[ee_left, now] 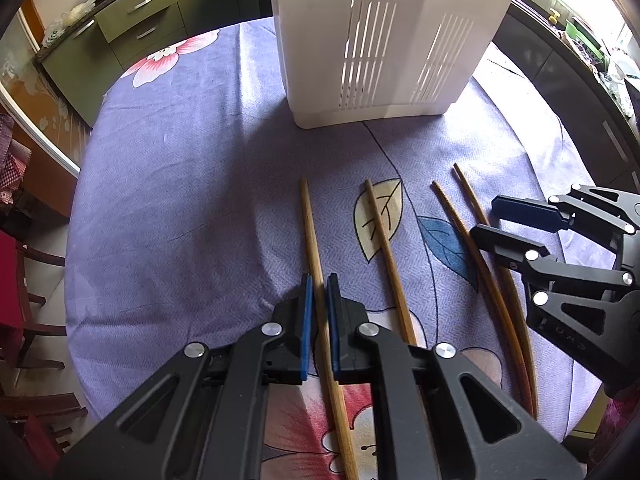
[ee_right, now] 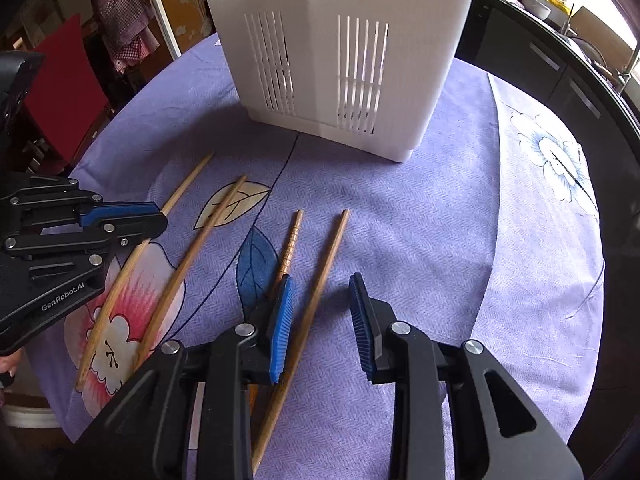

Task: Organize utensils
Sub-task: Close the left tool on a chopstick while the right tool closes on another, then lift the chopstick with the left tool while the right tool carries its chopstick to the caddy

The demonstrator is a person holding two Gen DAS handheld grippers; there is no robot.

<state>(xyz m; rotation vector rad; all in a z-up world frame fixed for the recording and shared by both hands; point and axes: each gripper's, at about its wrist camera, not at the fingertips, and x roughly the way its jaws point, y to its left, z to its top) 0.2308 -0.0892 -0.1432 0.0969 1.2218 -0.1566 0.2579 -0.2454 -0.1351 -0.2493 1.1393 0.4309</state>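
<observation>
Four wooden chopsticks lie on the purple flowered tablecloth (ee_left: 180, 200) in front of a white slotted utensil holder (ee_left: 360, 40) (ee_right: 420, 60). My left gripper (ee_left: 319, 280) (ee_right: 160, 218) is shut on the leftmost chopstick (ee_left: 310, 220) (ee_right: 188, 184), which runs between its blue pads. My right gripper (ee_right: 320, 284) (ee_left: 485, 218) stands open astride the rightmost chopstick (ee_right: 332, 248) (ee_left: 468, 188); neither pad presses on it. The ridged chopstick (ee_right: 292, 240) passes under its left finger. The second chopstick (ee_left: 380, 224) (ee_right: 208, 232) lies untouched between the two grippers.
The round table ends close by on the left and right. Green drawers (ee_left: 120, 32) stand beyond it at the back left and a dark counter (ee_left: 580, 80) with clutter at the right. A red chair (ee_right: 64, 92) stands off the left edge.
</observation>
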